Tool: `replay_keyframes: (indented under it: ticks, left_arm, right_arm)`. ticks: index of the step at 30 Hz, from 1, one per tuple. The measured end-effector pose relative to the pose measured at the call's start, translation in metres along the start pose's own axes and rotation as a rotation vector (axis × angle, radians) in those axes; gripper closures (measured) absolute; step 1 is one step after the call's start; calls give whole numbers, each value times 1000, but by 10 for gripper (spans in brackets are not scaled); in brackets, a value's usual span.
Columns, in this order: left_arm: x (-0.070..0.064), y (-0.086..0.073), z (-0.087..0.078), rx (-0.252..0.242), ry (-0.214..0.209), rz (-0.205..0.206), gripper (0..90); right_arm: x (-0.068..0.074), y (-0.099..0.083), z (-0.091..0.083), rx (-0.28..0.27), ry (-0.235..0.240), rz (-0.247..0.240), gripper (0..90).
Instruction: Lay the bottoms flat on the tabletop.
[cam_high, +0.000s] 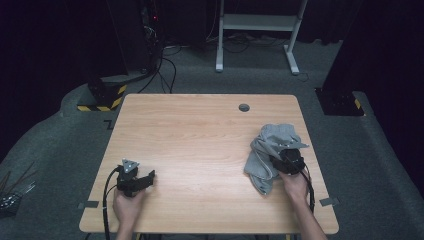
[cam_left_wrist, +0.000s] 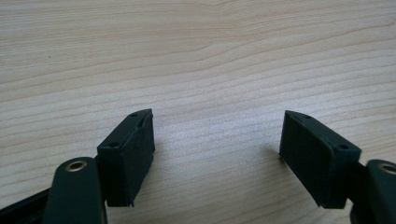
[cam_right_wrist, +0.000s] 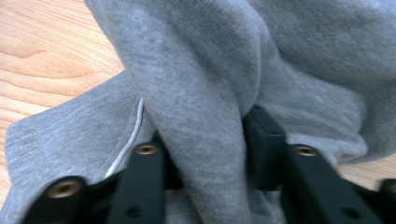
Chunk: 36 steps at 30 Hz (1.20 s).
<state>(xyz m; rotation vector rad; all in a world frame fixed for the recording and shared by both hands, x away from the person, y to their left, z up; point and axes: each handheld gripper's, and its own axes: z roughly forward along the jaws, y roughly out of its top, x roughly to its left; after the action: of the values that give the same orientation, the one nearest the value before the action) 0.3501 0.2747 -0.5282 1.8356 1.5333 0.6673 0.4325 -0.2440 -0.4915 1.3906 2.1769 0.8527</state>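
Grey garment (cam_high: 272, 150) sits bunched at the table's (cam_high: 200, 140) right side, near the front edge. My right gripper (cam_right_wrist: 208, 154) has its jaws pinched on a thick fold of it, fabric draped over & around them; I'd say that's so I can lift or pull the bundle open. Right hand (cam_high: 295, 184) comes in low from the front edge. Left gripper (cam_left_wrist: 217, 140) rests on bare wood at front left, jaws spread, nothing btwn them, well apart from the cloth, prob. waiting to take a 2nd corner.
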Motion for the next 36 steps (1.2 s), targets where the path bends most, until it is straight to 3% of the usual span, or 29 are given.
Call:
replay_keyframes:
  ticks: [4, 15, 27, 36]
  left_arm:
    - [0, 0, 0, 0, 0, 0, 268]
    - [0, 0, 0, 1, 3, 2, 269]
    - [-1, 0, 0, 0, 2, 1, 267]
    - [-1, 0, 0, 4, 5, 6, 269]
  right_arm:
    - [1, 2, -6, -23, -11, -31, 765]
    - [12, 13, -26, -124, -9, -78, 778]
    - [47, 37, -40, -207, 63, -158, 778]
    - [87, 58, -42, -247, 133, -200, 778]
